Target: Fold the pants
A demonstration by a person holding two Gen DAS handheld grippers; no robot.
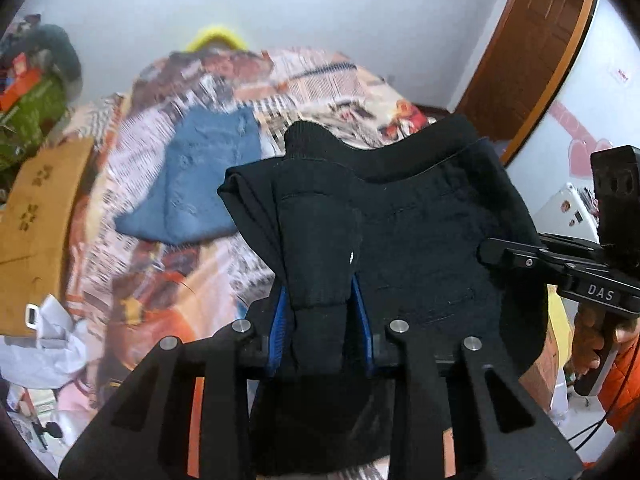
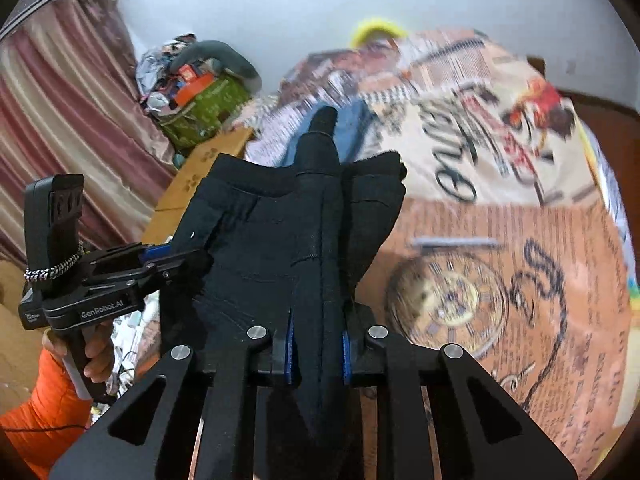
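Observation:
Black pants [image 1: 420, 240] hang lifted above the bed, stretched between both grippers. In the left wrist view my left gripper [image 1: 320, 316] is shut on a bunched fold of the pants, with blue pads [image 1: 280, 320] pressing either side. The right gripper [image 1: 500, 252] shows at the right edge, clamped on the far side of the cloth. In the right wrist view my right gripper [image 2: 318, 354] is shut on another thick fold of the black pants [image 2: 260, 240]. The left gripper [image 2: 160, 256] bites the pants' left edge there. The fingertips of both grippers are hidden by fabric.
A folded blue denim piece [image 1: 208, 184] lies on the patterned bedspread [image 1: 320, 76]. A cardboard box [image 1: 36, 216] and a green bag [image 2: 208, 108] with clutter sit left of the bed. A wooden door [image 1: 532, 52] stands at the right and a curtain [image 2: 60, 120] at the left. A hand in an orange sleeve [image 2: 44, 408] holds the left gripper's handle.

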